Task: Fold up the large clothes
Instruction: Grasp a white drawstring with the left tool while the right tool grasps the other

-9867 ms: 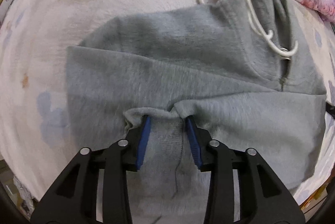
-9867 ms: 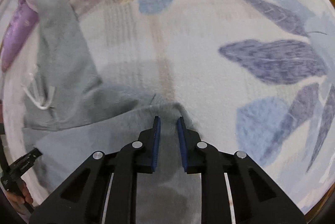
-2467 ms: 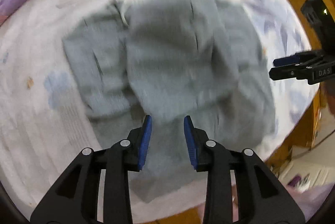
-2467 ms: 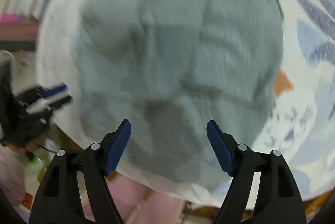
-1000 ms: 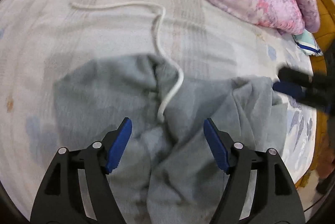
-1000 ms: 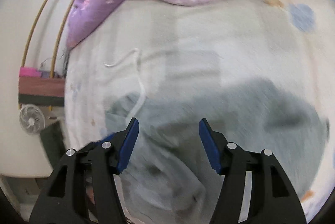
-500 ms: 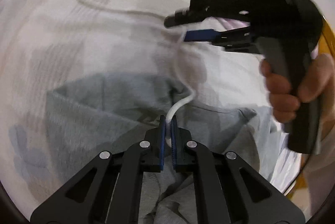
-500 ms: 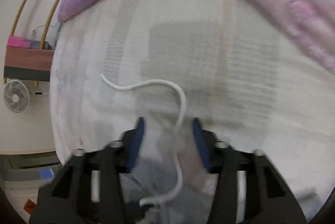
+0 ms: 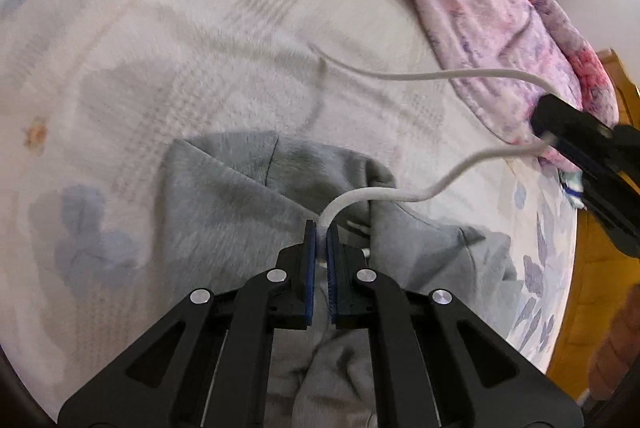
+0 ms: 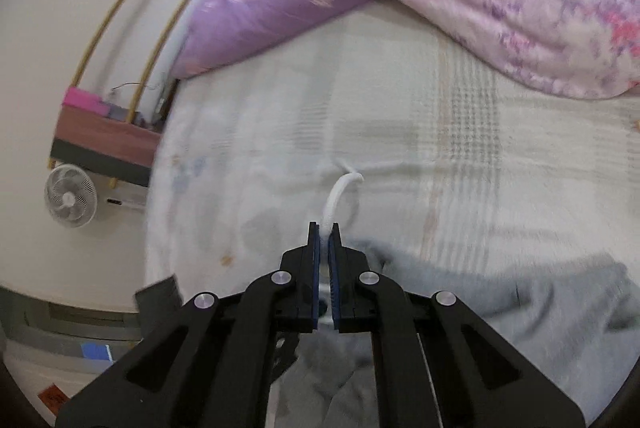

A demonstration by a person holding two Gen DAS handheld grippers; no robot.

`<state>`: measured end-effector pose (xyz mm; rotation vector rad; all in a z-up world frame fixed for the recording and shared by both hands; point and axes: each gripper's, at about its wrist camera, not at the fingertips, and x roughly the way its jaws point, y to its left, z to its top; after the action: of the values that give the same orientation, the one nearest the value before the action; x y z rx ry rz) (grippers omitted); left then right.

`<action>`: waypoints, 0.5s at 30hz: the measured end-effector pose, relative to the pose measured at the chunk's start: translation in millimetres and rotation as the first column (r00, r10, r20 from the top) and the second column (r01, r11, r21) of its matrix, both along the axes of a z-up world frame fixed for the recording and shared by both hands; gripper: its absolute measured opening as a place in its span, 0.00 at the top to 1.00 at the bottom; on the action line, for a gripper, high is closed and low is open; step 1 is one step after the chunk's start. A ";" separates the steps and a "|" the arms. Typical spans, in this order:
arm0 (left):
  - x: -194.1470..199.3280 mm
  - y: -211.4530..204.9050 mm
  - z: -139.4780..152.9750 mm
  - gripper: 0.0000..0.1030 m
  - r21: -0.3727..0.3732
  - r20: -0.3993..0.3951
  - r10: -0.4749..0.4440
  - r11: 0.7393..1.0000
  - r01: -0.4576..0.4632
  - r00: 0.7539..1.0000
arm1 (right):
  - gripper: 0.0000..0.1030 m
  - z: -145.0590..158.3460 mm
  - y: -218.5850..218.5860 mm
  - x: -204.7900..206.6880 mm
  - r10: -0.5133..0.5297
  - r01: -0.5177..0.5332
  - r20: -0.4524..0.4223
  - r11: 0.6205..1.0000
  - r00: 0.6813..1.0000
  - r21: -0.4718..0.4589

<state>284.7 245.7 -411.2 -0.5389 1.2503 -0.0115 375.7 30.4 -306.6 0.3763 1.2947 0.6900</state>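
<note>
the left gripper (image 9: pixel 321 228) had just closed on the cord (image 9: pixel 400 194), the right gripper (image 10: pixel 324 228) pinched it further along; a second ago both gaped. the hoodie (image 9: pixel 240 196) lay crumpled near, cord lifted off the bed (image 9: pixel 200 28).

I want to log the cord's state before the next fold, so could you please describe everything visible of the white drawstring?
The white drawstring is a thick, round, soft-looking cord coming from the grey hoodie on the bedsheet. The left gripper is shut on it near the hoodie; from there it runs in the air to the right gripper, which has just closed on it. Beyond that grip the rest curves on to a free end that looks frayed, over the sheet.
</note>
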 end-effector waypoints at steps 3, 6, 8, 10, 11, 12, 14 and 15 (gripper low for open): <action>-16.7 -15.2 22.9 0.95 0.042 0.029 -0.037 0.998 0.035 0.999 | 0.96 26.7 -2.3 -33.4 0.010 -0.010 0.018 1.000 1.000 0.004; -39.6 -26.2 46.4 0.95 0.074 0.056 -0.066 0.995 0.062 0.996 | 0.96 50.5 -16.8 -73.6 0.023 -0.023 0.028 1.000 0.999 -0.009; -60.4 -32.8 57.3 0.95 0.102 0.053 -0.104 0.990 0.098 0.993 | 0.96 58.3 -28.1 -98.4 0.012 -0.011 0.011 0.999 1.000 -0.045; -80.5 -38.7 63.0 0.94 0.133 0.036 -0.128 0.984 0.122 0.991 | 0.96 56.2 -46.1 -129.6 -0.018 0.014 -0.051 0.998 0.999 -0.064; -90.2 -42.5 64.8 0.94 0.141 0.031 -0.143 0.980 0.137 0.989 | 0.96 55.1 -51.7 -140.5 -0.031 0.025 -0.074 0.997 0.997 -0.074; -96.9 -45.9 64.4 0.94 0.146 0.023 -0.155 0.978 0.150 0.988 | 0.96 52.5 -59.6 -154.3 -0.050 0.041 -0.103 0.995 0.993 -0.091; -111.0 -50.3 59.6 0.94 0.155 -0.006 -0.171 0.973 0.169 0.985 | 0.96 39.7 -73.9 -181.4 -0.082 0.064 -0.176 0.992 0.981 -0.109; -116.9 -52.1 53.6 0.94 0.154 -0.026 -0.179 0.971 0.181 0.983 | 0.96 29.6 -80.4 -192.3 -0.105 0.077 -0.211 0.988 0.972 -0.134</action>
<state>167.8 193.5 -357.6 -0.2891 1.2960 -0.0629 183.4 -50.0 -277.1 0.4147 1.5111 0.4964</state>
